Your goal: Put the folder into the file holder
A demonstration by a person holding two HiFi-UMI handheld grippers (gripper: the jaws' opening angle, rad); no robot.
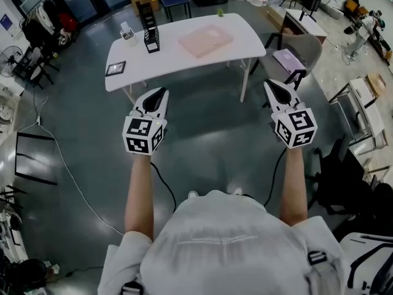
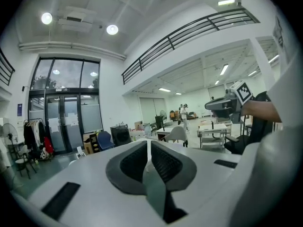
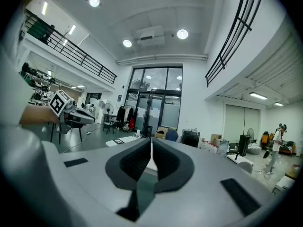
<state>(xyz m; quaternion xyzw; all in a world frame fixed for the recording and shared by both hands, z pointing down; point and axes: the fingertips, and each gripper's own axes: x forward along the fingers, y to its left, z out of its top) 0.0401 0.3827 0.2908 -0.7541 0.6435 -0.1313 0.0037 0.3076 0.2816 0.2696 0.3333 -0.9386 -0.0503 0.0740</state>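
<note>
A pink folder (image 1: 206,41) lies flat on the white table (image 1: 184,63), right of centre. A black mesh file holder (image 1: 150,34) stands upright on the table's left part. My left gripper (image 1: 158,95) is held over the floor, short of the table's near edge, jaws shut with nothing between them. My right gripper (image 1: 272,89) hovers off the table's right corner, shut and empty too. In the left gripper view the closed jaws point level across the room (image 2: 149,148), and the right gripper shows at the right (image 2: 227,103). The right gripper view shows closed jaws (image 3: 151,150).
On the table's left end lie a dark tablet (image 1: 115,68) and a small white box (image 1: 128,33). A grey chair (image 1: 295,57) stands off the table's right end, desks and chairs further right. Cables run over the grey floor (image 1: 67,171) at the left.
</note>
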